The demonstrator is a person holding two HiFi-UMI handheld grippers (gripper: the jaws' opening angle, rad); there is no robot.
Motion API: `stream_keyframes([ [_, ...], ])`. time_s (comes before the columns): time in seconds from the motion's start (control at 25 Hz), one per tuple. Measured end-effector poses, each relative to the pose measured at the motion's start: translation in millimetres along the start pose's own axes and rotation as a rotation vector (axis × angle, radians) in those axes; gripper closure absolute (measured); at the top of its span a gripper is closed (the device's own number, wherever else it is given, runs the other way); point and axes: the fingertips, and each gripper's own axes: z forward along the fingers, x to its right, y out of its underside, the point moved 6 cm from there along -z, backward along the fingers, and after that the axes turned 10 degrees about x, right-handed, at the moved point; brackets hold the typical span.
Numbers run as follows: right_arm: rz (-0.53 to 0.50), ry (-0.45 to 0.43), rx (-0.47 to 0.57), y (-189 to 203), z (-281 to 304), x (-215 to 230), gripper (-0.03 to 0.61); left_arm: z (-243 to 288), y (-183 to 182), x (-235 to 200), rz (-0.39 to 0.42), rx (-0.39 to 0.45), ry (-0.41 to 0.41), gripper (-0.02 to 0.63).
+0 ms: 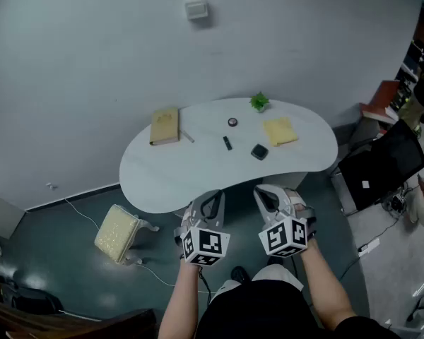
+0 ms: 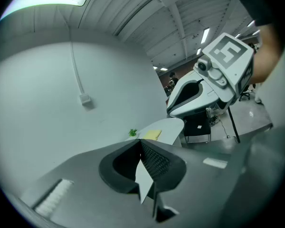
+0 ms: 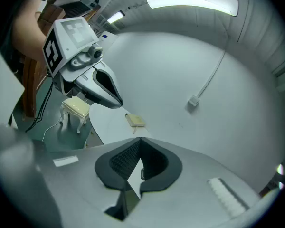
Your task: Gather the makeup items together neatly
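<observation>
Both tools hang in the air at the near edge of the white bench (image 1: 162,179), touching nothing. The left tool (image 1: 211,202) has its jaws clenched together with nothing between them. The right tool (image 1: 268,198) is clenched and empty in the same way.

The makeup items lie well beyond them, spread over the middle of the bench. There is a small round item (image 1: 232,122), a short black stick (image 1: 227,143) and a dark square case (image 1: 259,152), all apart from one another. They are too small to tell what kind of makeup each is.

A tan book (image 1: 165,126) lies at the left with a thin pale stick (image 1: 187,136) just beside it. A yellow cloth (image 1: 280,131) lies at the right, near a small green plant (image 1: 259,102).

In the left gripper view the tool's own body covers most of the bench, so only the cloth and the plant show past it. In the right gripper view only the book end of the bench and a cushioned stool (image 3: 76,109) show. The person's forearms are cut off at the bottom edge of the head view.
</observation>
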Motion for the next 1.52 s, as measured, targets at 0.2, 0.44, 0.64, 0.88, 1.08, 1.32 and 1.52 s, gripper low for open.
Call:
stream_keyframes([
  [0.2, 0.003, 0.005, -0.007, 1.4, -0.8, -0.8, 0.569, -1.1, -1.5, 0.3, 0.008, 0.006, -0.003, 0.614],
  [0.44, 0.001, 0.013, 0.001, 1.0, -0.3, -1.8, 0.569, -3.5, -3.7, -2.0, 0.009, 0.013, -0.019, 0.614],
  [0.64, -0.028, -0.013, 0.012, 2.0, 0.3, -6.2, 0.568, -2.9, -4.3, 0.0, 0.011, 0.02, -0.014, 0.614],
  [0.88, -0.033, -0.031, -0.005, 10.4, 0.7, -4.5, 0.566, 7.7, -8.8, 3.2, 0.012, 0.027, 0.009, 0.595],
  [1.08, -0.028, -0.06, -0.016, 27.9, 10.7, 2.0, 0.563, 25.4, -3.9, 7.4, 0.018, 0.007, 0.037, 0.55],
  [1.32, -0.014, -0.082, -0.014, 48.2, 33.8, 22.8, 0.501, 54.9, 4.5, 1.2, 0.023, -0.028, 0.057, 0.494],
  [1.52, 0.008, -0.083, -0.011, 64.3, 53.4, 47.8, 0.455, 84.3, 6.3, -7.9, 0.029, -0.053, 0.064, 0.471],
])
